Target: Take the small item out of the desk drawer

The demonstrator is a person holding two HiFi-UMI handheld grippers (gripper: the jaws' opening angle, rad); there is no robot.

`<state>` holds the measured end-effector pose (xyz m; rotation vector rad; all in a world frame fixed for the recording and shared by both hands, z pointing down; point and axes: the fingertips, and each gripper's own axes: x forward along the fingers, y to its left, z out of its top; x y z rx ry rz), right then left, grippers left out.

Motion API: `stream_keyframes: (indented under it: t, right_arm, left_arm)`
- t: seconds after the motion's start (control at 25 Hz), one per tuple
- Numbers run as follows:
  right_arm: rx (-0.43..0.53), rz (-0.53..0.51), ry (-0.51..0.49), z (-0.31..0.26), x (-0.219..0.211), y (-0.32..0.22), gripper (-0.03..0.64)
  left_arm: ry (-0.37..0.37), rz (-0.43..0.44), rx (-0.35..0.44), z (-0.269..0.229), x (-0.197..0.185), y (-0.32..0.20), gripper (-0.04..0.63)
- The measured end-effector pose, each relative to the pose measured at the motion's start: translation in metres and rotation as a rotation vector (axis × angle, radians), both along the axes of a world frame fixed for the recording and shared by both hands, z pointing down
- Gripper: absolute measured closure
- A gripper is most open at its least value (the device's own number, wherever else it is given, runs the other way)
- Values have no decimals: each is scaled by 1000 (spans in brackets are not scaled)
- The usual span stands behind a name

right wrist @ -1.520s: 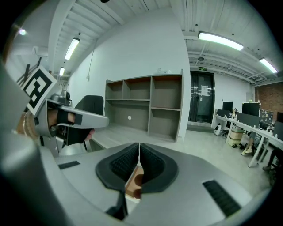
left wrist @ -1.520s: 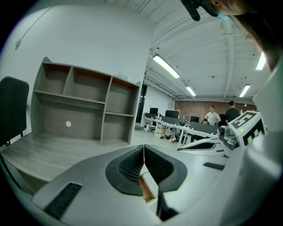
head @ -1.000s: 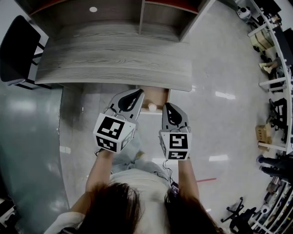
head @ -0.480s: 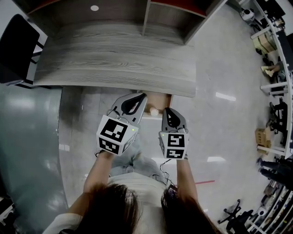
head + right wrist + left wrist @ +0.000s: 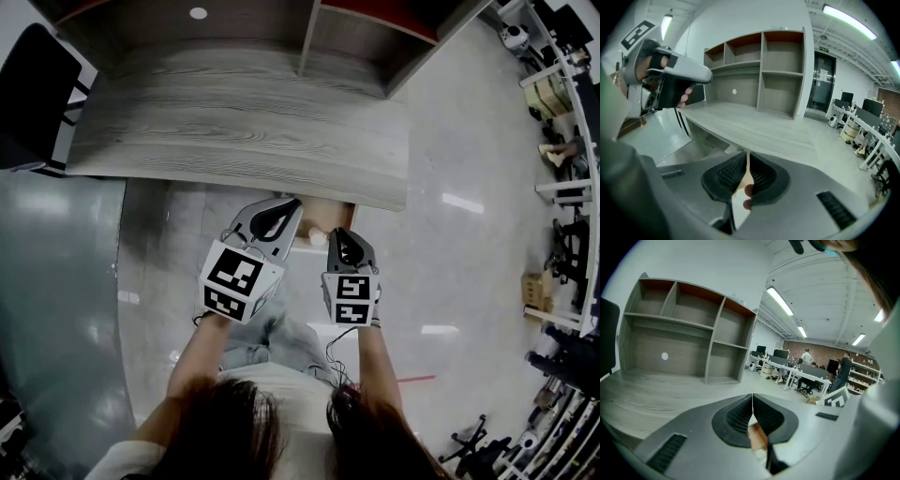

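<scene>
In the head view, the drawer [image 5: 323,212] stands open under the front edge of the grey desk [image 5: 234,122], showing a brown wooden inside. A small white item [image 5: 317,237] lies at the drawer's front. My left gripper [image 5: 289,202] is shut and empty, its tips over the drawer's left side. My right gripper [image 5: 339,233] is shut and empty too, its tips just right of the item. In the left gripper view the jaws [image 5: 752,397] meet in a line above the desk top. The right gripper [image 5: 747,154] also shows closed jaws, aimed at the desk's edge.
An open grey shelf unit [image 5: 309,28] stands at the back of the desk. A black chair [image 5: 33,94] is at the desk's left end. Glossy floor spreads to the right, with office desks and chairs [image 5: 562,187] beyond it.
Both grippers have sunk toward the open drawer, the right one more. The right gripper's tips now sit beside the white item. Both stay shut.
</scene>
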<state>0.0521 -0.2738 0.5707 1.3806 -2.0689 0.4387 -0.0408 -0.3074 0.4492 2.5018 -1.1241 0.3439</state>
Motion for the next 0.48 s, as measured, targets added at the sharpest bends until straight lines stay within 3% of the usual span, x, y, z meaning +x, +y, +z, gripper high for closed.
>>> stream_keyframes:
  t: [0.48]
  right_arm:
    - [-82,-14,3,43,-1,-8,586]
  left_arm:
    - [-8,4,-32,24,1,-13,577]
